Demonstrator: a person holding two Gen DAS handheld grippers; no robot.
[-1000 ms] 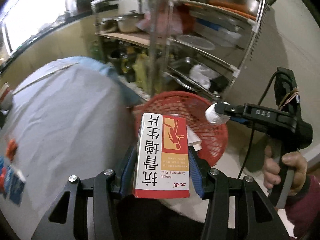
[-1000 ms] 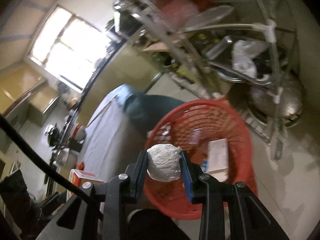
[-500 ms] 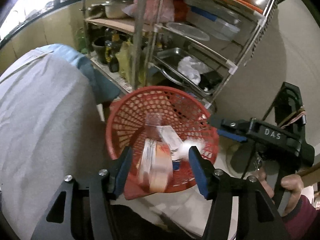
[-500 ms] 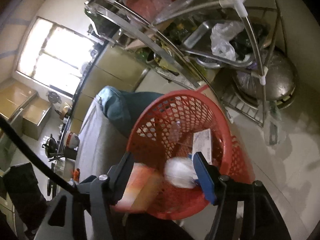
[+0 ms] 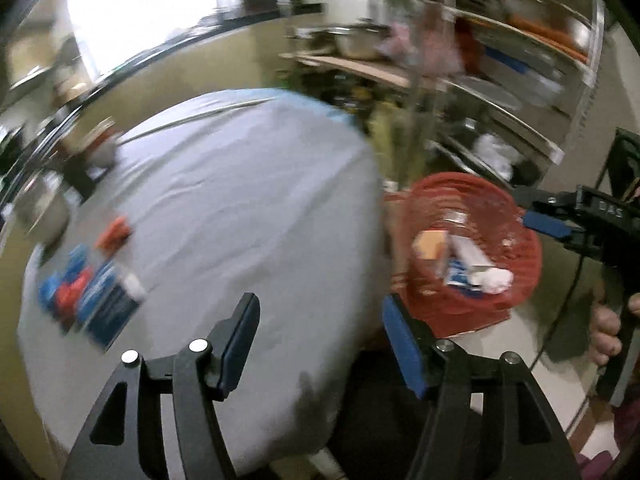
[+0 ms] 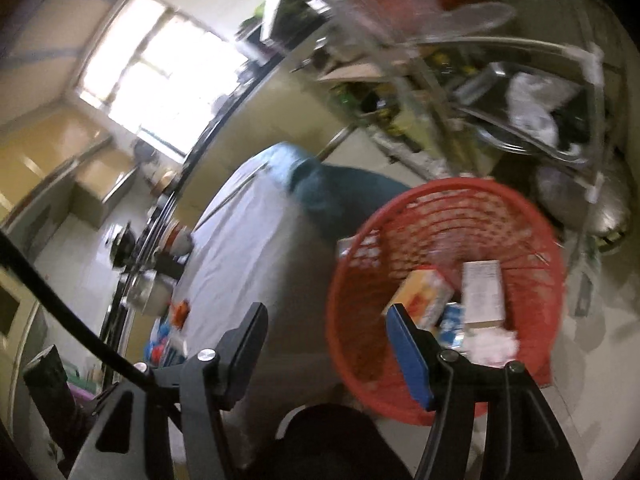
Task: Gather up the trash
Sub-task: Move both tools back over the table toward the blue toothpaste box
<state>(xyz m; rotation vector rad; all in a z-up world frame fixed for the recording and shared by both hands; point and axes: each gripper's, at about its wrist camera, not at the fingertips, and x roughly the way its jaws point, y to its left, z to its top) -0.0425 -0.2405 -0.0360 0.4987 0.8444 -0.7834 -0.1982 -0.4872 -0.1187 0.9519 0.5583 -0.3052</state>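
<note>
At the bottom of the left wrist view, the left gripper fills the foreground, its blue-padded jaws spreading wider with nothing between them, over the near edge of a round table covered in a pale grey cloth. At the lower right of this view sits a red mesh basket on the floor just beside the table, holding an orange box, a white carton and a crumpled white paper ball. At the right edge, a hand grips the handle of the right gripper, whose blue pad reaches over the basket's rim. On the left side of the table lie blurred blue and red packets, too smeared to identify. In the right wrist view, the right gripper at the bottom stands released and empty, one pad overlapping the basket at lower right, where the orange box, white carton and paper ball lie together. Farther back, in the upper right of both views, a metal shelving rack carries pots and trays; a bright window glows at upper left.
</note>
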